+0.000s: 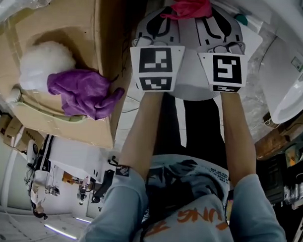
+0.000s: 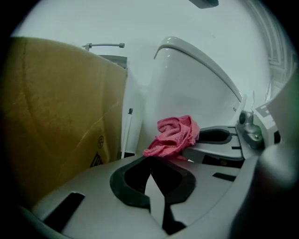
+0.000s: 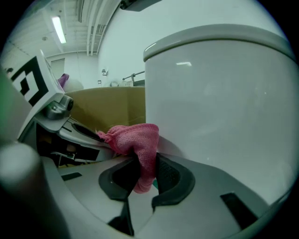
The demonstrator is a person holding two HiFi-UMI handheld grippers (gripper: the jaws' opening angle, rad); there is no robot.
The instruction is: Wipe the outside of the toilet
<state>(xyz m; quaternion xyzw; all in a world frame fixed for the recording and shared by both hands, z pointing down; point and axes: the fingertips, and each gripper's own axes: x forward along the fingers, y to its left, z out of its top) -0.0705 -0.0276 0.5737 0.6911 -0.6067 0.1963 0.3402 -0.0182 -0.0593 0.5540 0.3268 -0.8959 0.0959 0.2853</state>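
The right gripper point(image 3: 142, 175) pinches a crumpled pink knitted cloth point(image 3: 133, 137) between dark ridged pads, apparently against the smooth, glossy, rounded white toilet tank point(image 3: 219, 107), while the left gripper point(image 2: 150, 161) is pressed together, empty, beside a matte brown cardboard box point(image 2: 56, 116).

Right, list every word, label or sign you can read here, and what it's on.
"UNG": orange letters, partly cut off, on the person's shirt.
Cardboard box: printed symbols, no legible words.
Small mark on the toilet tank: too small to read.
Marker cubes: square patterns only, no words.
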